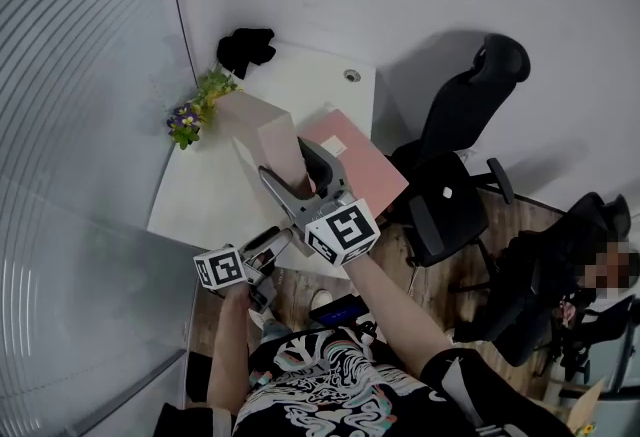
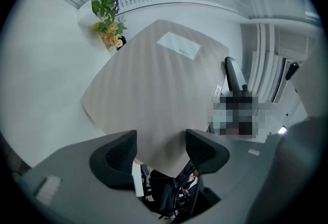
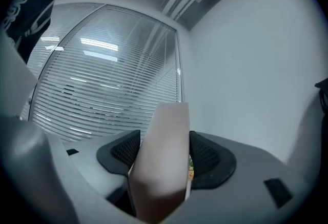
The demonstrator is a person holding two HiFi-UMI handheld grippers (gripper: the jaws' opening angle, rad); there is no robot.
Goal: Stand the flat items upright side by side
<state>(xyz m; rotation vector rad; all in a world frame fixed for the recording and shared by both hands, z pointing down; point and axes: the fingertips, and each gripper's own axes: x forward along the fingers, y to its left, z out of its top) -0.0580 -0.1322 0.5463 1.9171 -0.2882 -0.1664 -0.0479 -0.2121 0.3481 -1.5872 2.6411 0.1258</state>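
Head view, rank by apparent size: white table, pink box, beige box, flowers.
1. white table
2. pink box and beige box: about alike, unranked
3. flowers, smallest

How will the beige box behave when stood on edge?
Probably stiff: the beige box shows flat faces and straight edges while the right gripper clamps it. Likely tippy on edge: its face is broad, yet it looks thin between the jaws. Possibly light, since only one gripper grips it.
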